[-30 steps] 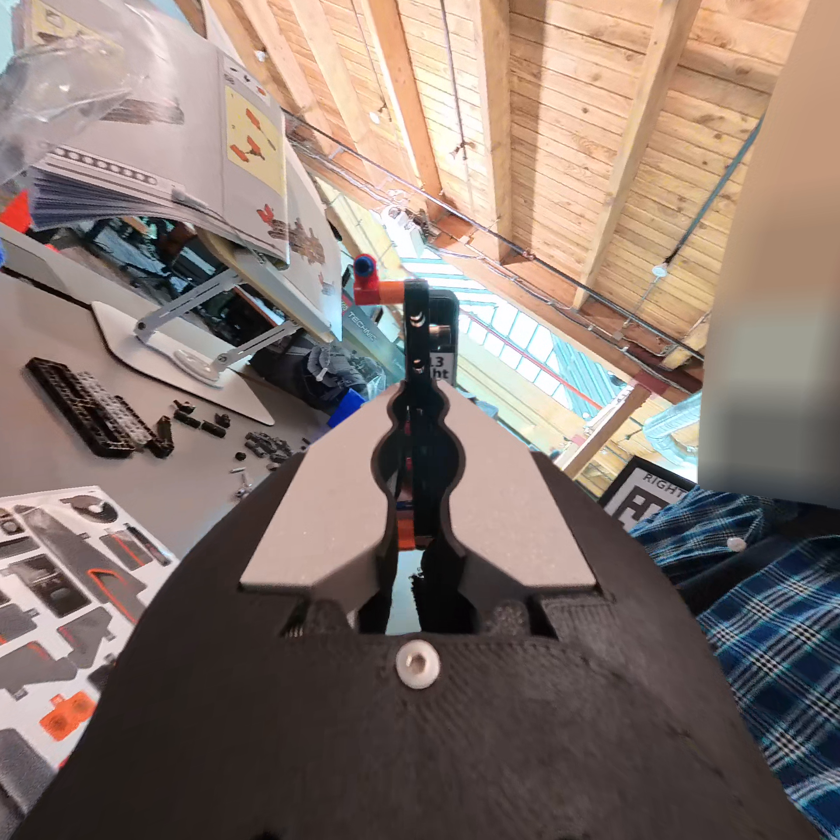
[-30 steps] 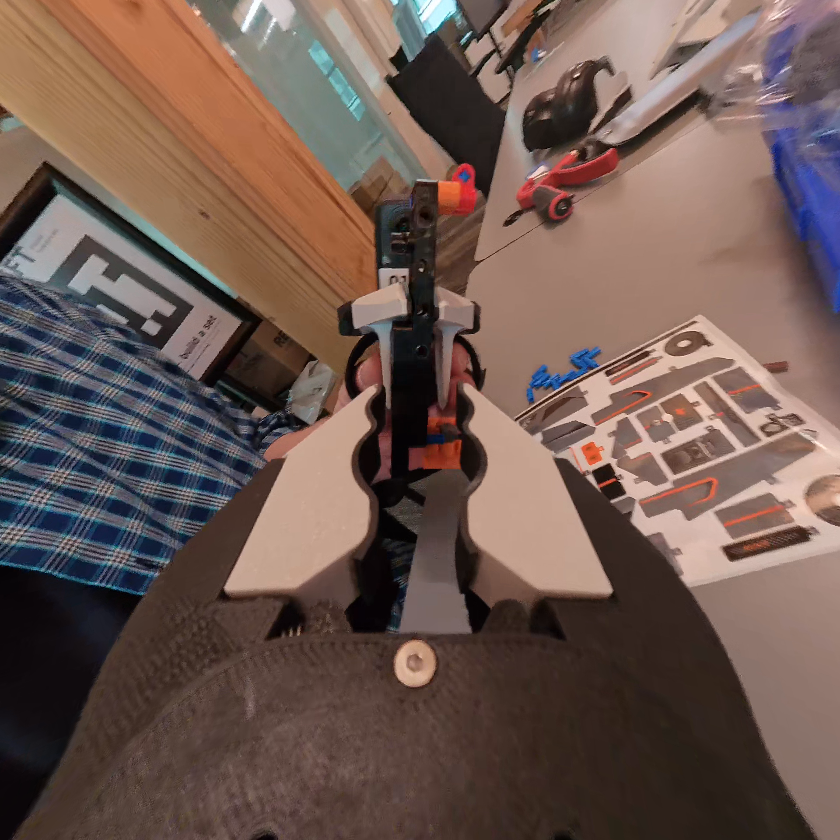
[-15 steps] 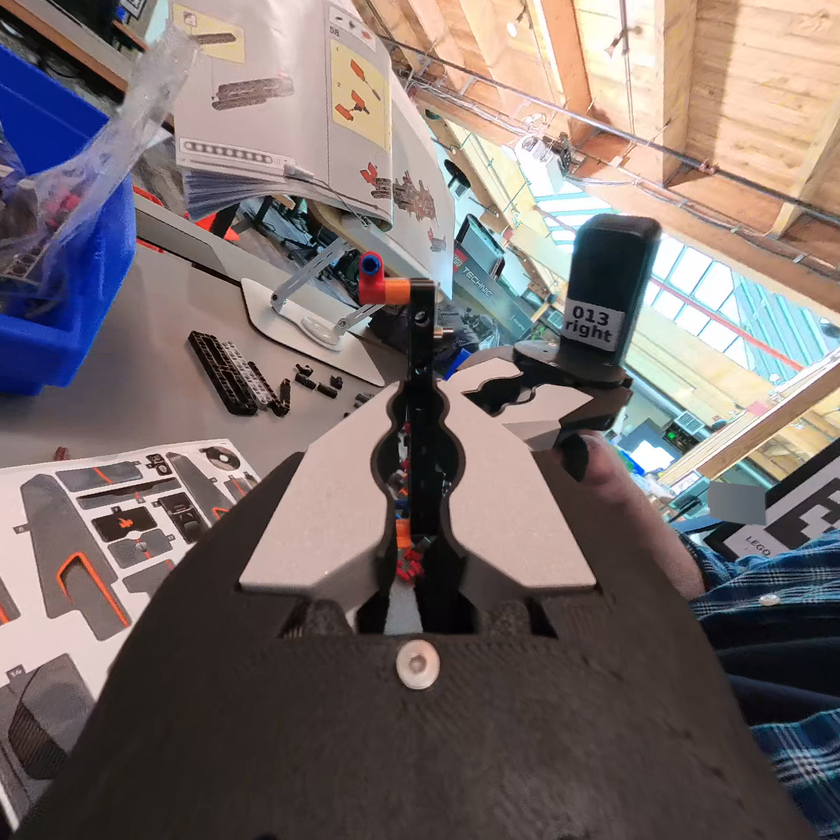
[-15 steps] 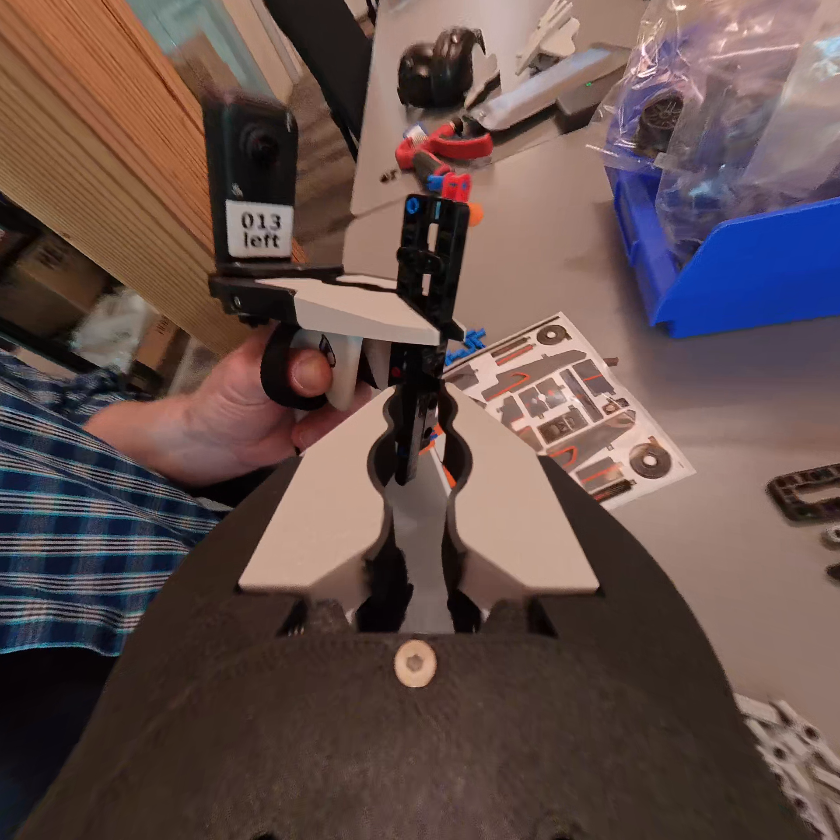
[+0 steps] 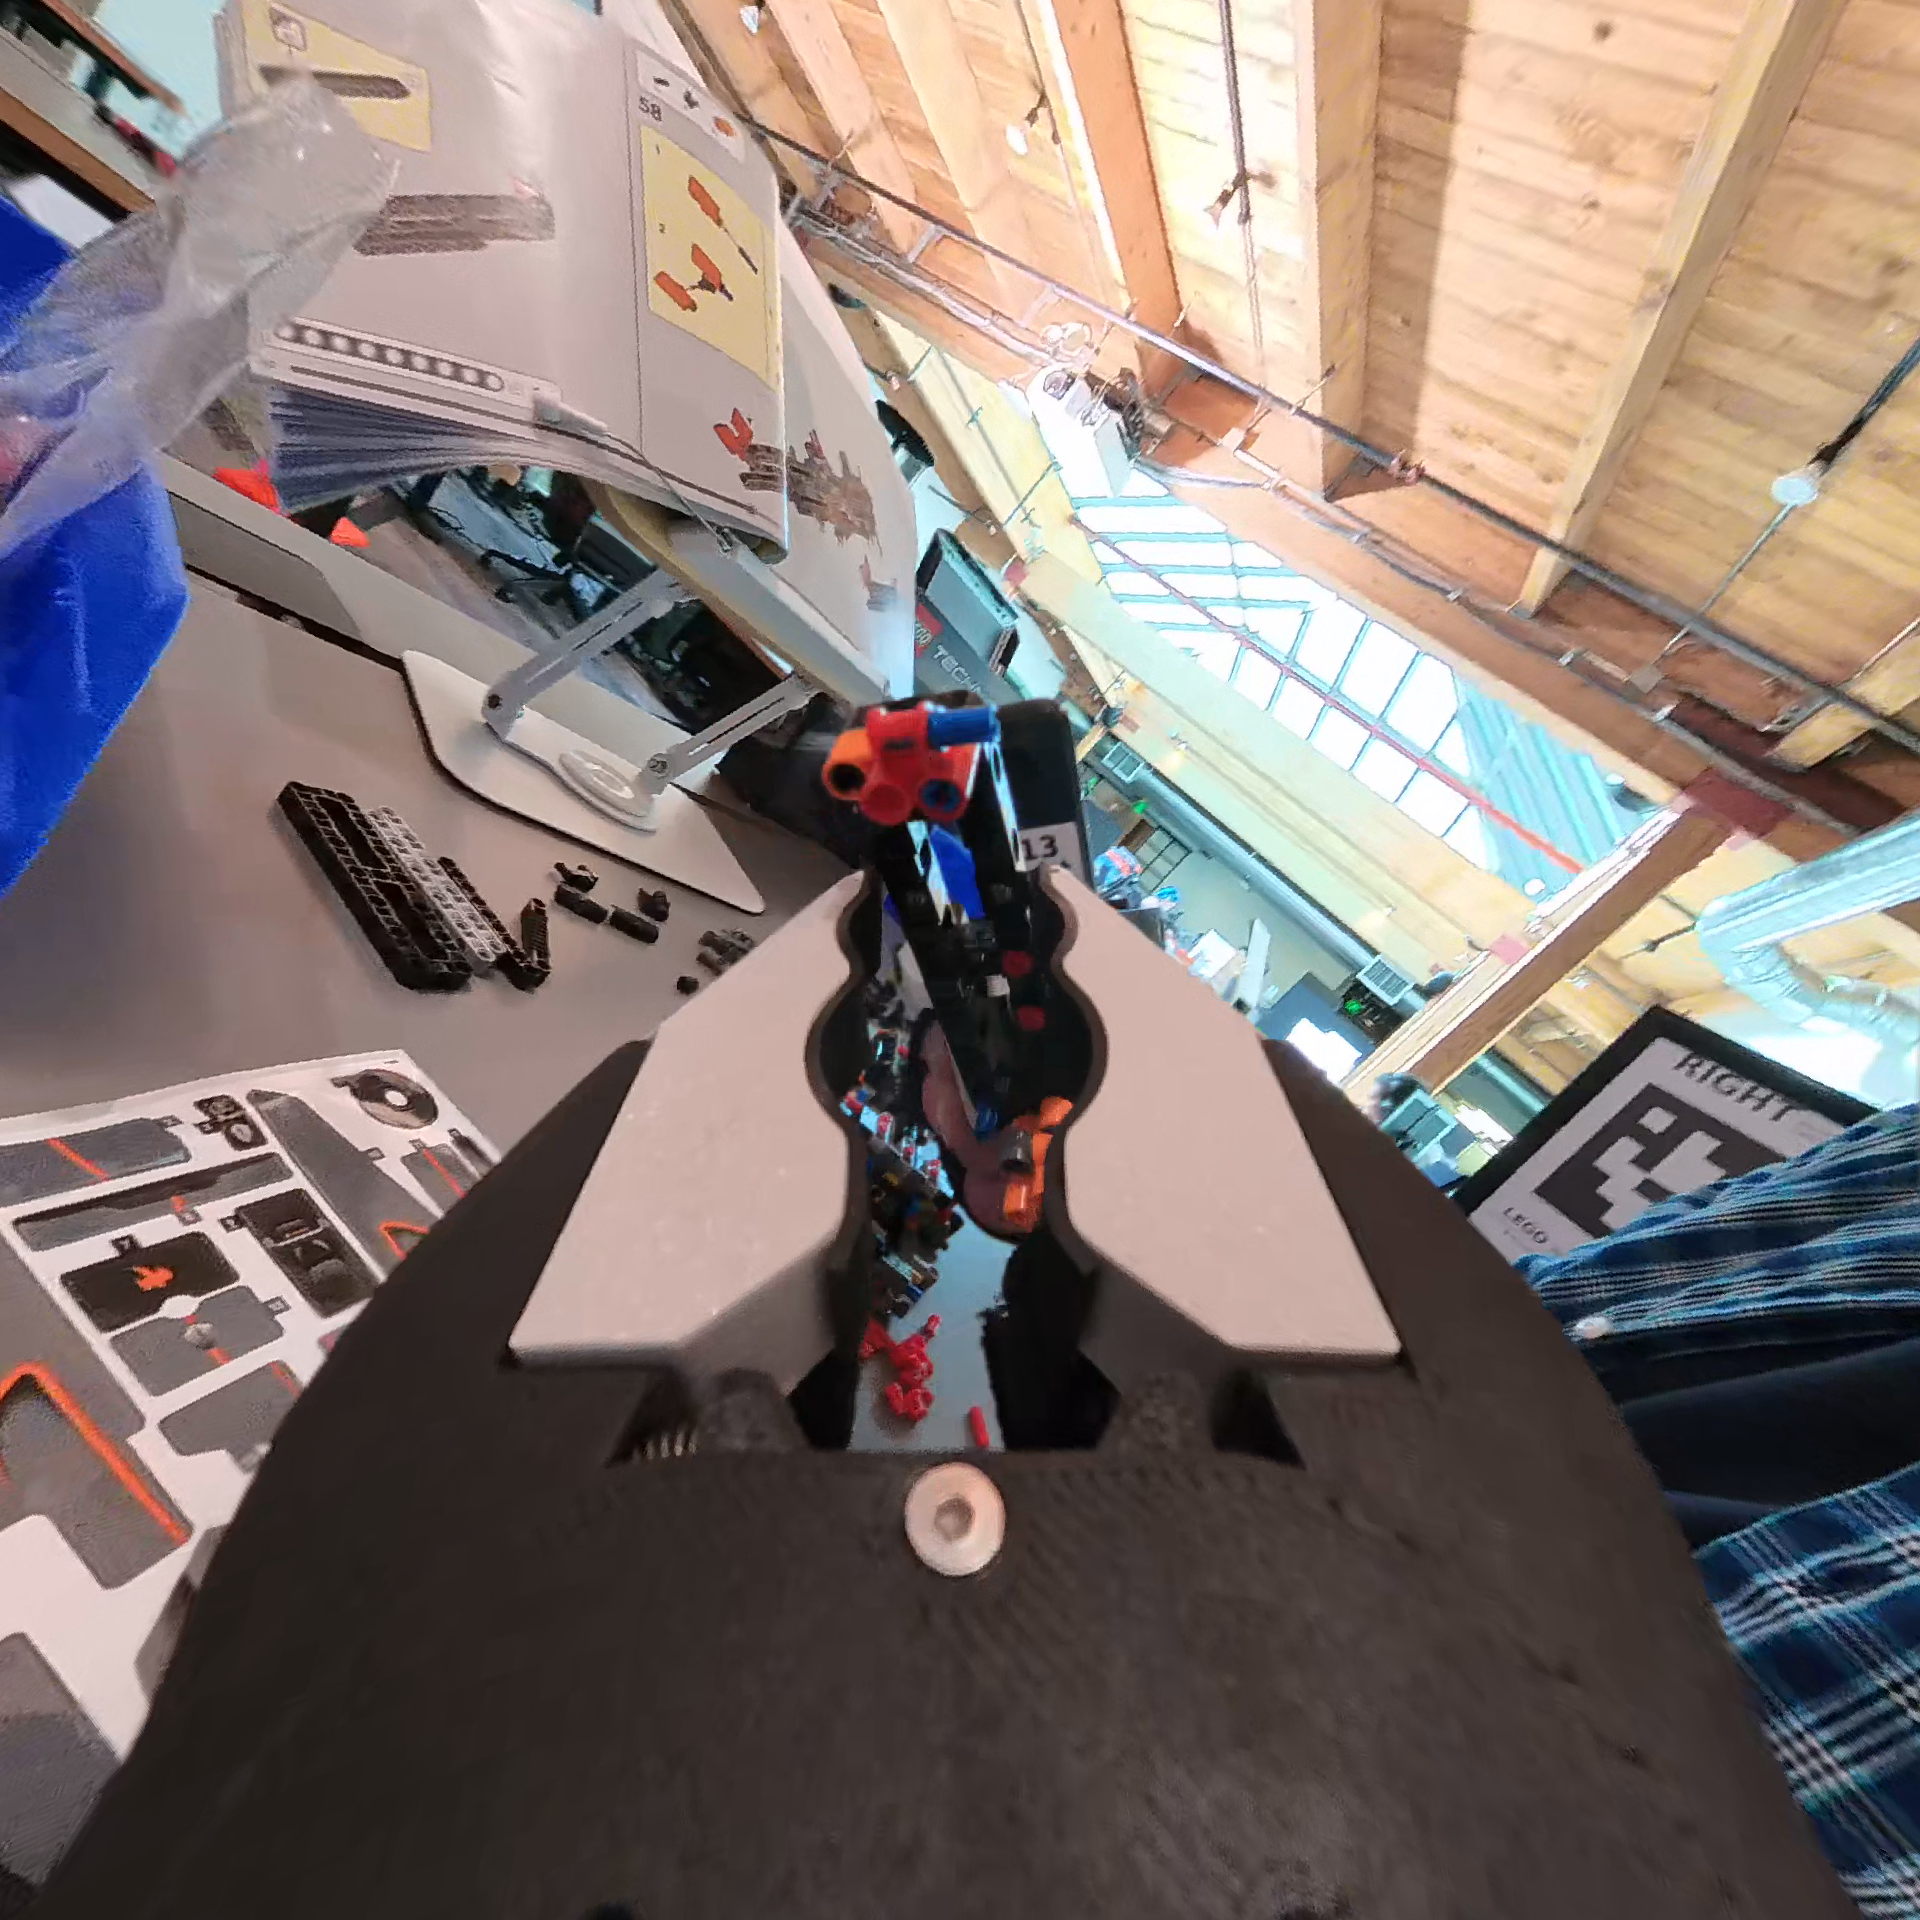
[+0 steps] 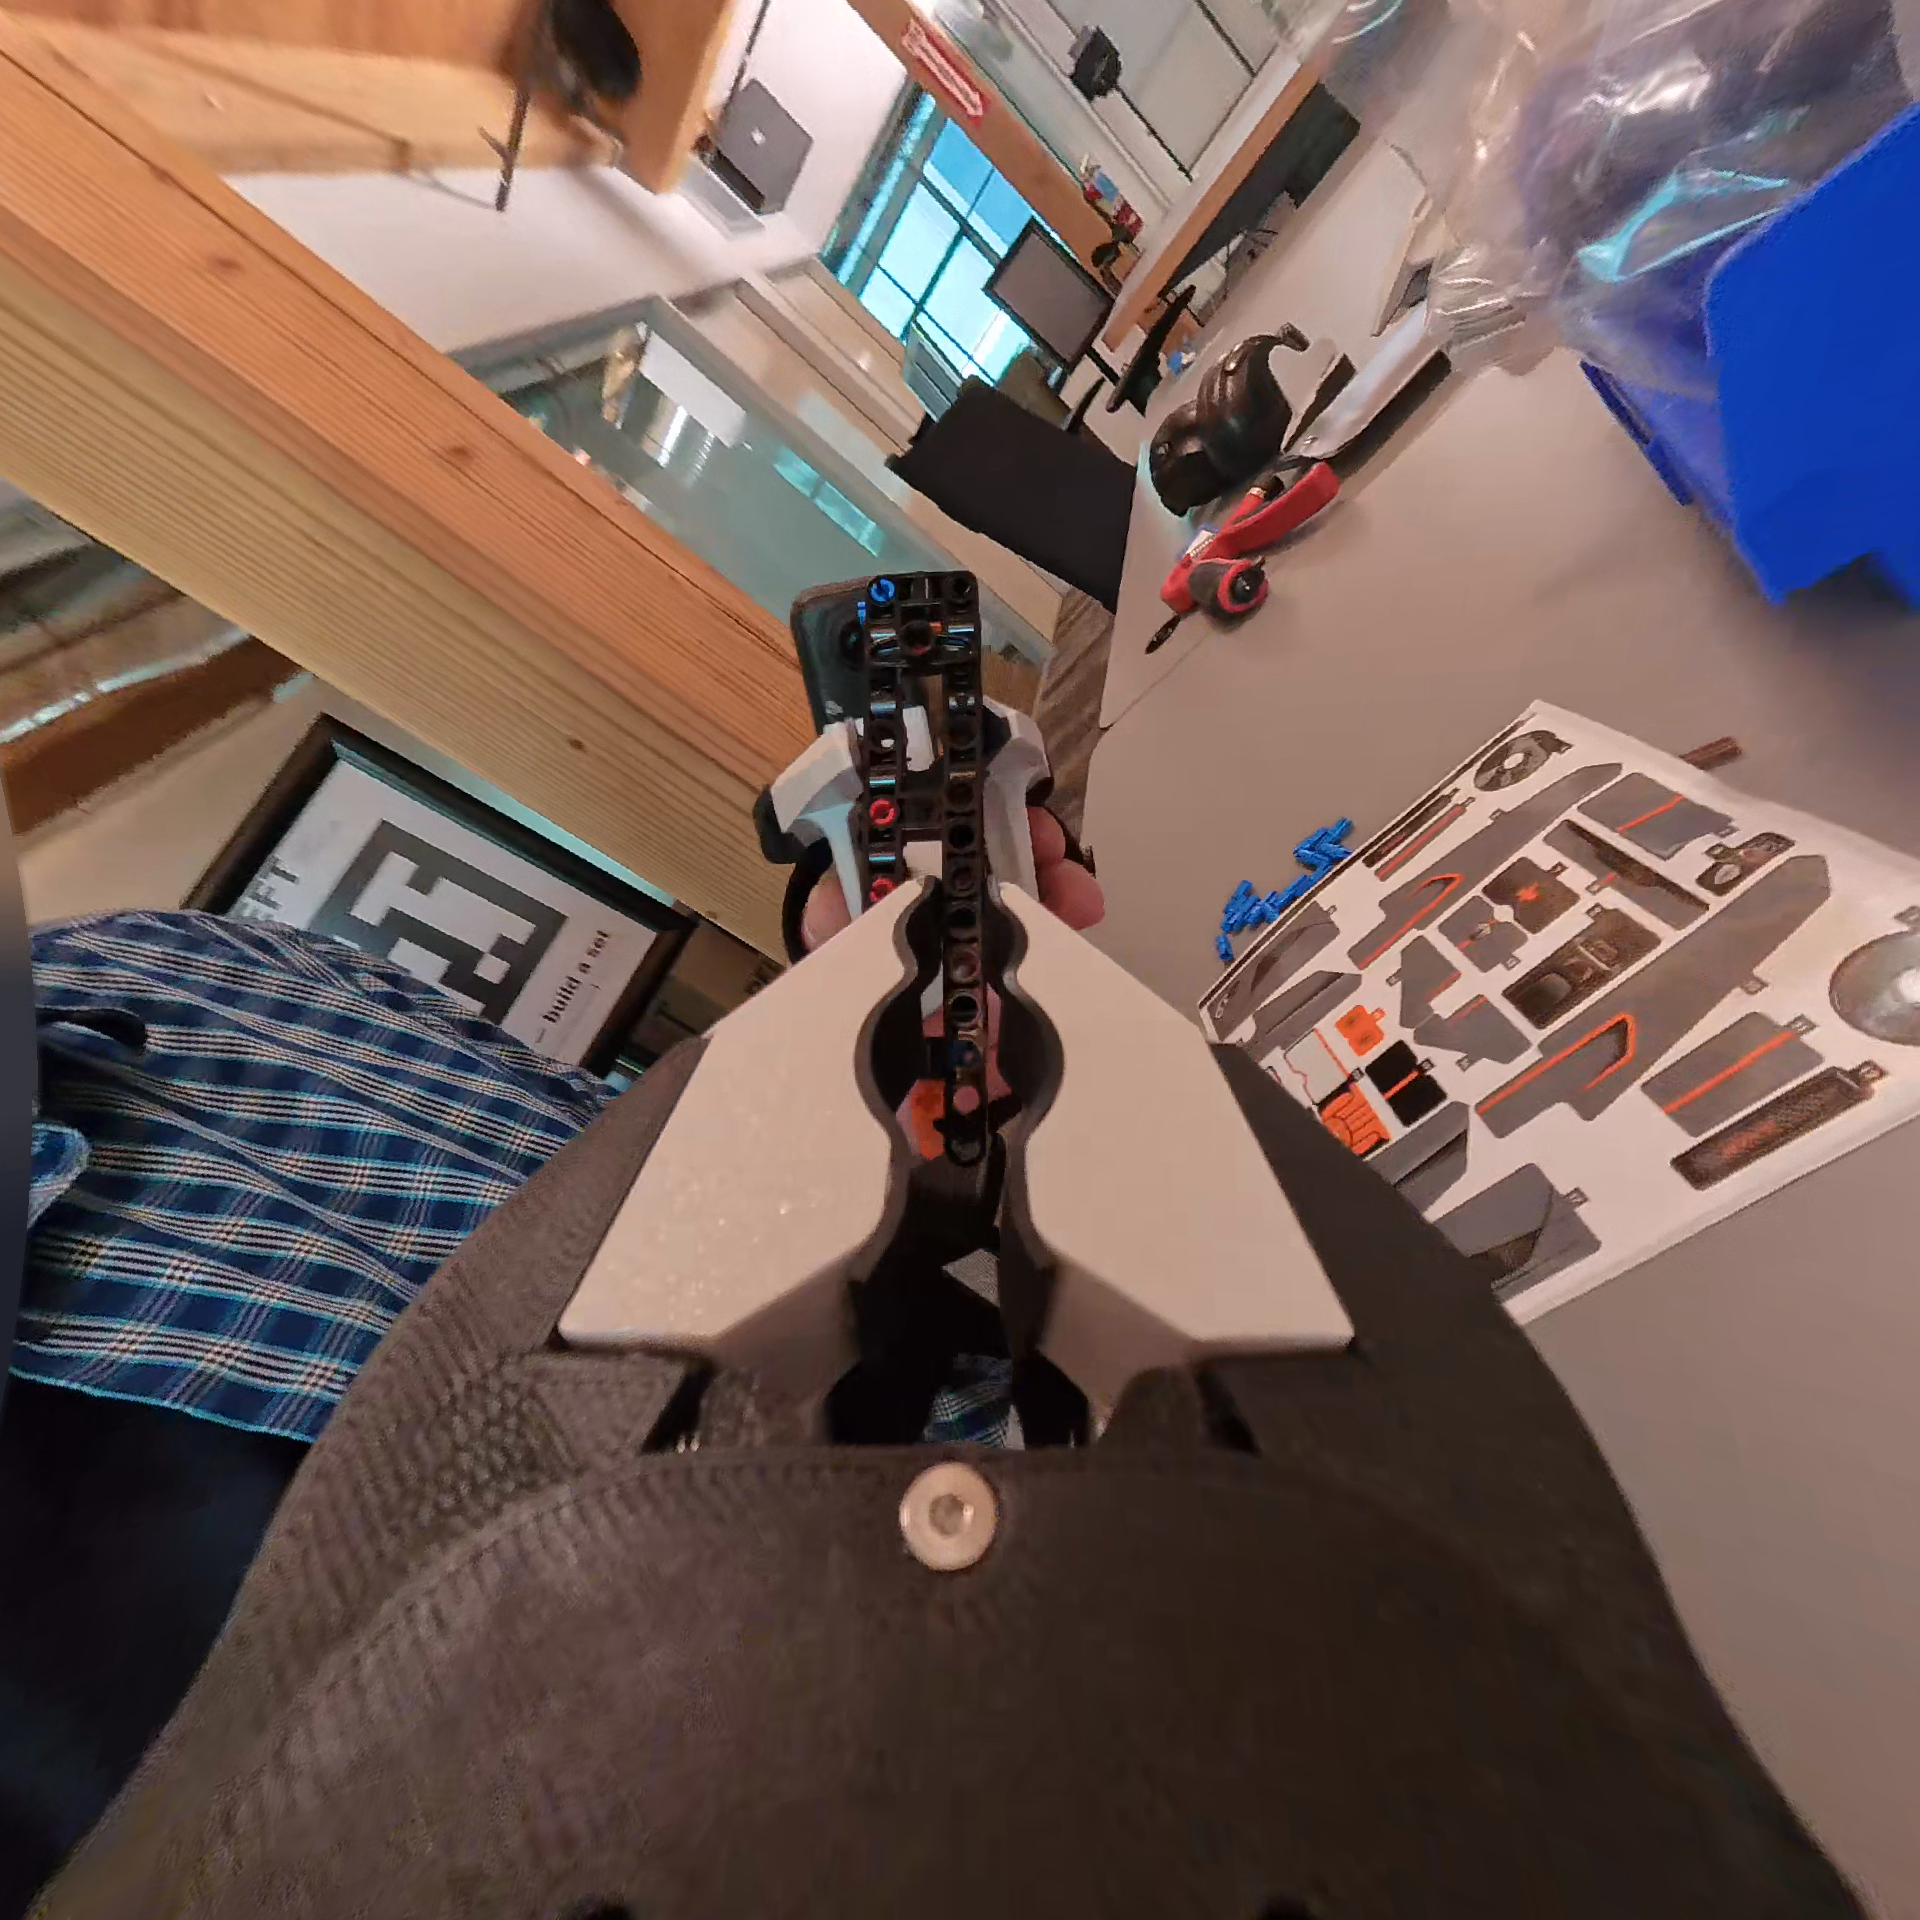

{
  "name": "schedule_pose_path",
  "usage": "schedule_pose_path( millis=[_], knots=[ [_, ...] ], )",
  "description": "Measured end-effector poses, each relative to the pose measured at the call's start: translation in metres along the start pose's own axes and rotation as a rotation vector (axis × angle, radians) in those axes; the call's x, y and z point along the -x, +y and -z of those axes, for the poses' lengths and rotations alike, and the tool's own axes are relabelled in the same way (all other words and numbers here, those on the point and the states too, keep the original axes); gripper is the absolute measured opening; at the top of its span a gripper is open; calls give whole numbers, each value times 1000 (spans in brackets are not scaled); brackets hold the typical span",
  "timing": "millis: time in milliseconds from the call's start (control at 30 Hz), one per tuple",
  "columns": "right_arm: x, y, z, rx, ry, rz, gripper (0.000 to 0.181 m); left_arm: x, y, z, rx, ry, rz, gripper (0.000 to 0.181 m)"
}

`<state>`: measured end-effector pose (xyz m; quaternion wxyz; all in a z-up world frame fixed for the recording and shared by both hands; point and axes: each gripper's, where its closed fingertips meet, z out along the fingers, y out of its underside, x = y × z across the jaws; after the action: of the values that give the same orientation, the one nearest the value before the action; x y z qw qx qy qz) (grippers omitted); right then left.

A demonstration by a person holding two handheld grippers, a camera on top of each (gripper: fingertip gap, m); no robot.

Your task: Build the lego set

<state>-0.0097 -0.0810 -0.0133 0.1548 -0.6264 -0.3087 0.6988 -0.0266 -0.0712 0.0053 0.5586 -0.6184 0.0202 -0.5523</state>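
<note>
A long black lego frame (image 6: 925, 727) with red and blue pins is held up in the air between both grippers. My right gripper (image 6: 956, 888) is shut on one of its beams, pads pressed on the thin sides. In the left wrist view the same frame (image 5: 966, 935) stands tilted between the spread fingers of my left gripper (image 5: 956, 883), which is open around it. A red, orange and blue connector cluster (image 5: 904, 769) sits at the frame's top. The left gripper's white fingers (image 6: 1013, 800) flank the frame in the right wrist view.
An instruction booklet (image 5: 540, 270) rests on a stand. A black built piece (image 5: 405, 894) and small black parts lie on the grey table. A sticker sheet (image 6: 1558, 987), blue pins (image 6: 1288, 873), a blue bin (image 6: 1818, 416) and a red-handled tool (image 6: 1247, 540) are around. A plaid sleeve (image 6: 260, 1122) is at the left. Only a small space, under 4 cm, lies between the two pairs of fingers.
My left jaws, shut on the frame's thin edge before, have spread apart. My right pads have closed on the frame's beam. The frame now shows turned and tilted in the left view.
</note>
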Motion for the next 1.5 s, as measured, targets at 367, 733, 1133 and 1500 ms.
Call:
schedule_pose_path(
  millis=[367,733,1133,1500],
  knots=[
    [1,11,11,2,3,-60,4,-6,11,-4,35,109,186,24],
    [-1,69,23,153,142,-48,4,-6,36,41,175,-18,116,43],
    [-25,143,7,417,262,-60,4,15,100,66,531,-156,113,0],
    [-30,139,3,405,203,-137,4,19,97,86,656,-173,-356,40]
  ],
)
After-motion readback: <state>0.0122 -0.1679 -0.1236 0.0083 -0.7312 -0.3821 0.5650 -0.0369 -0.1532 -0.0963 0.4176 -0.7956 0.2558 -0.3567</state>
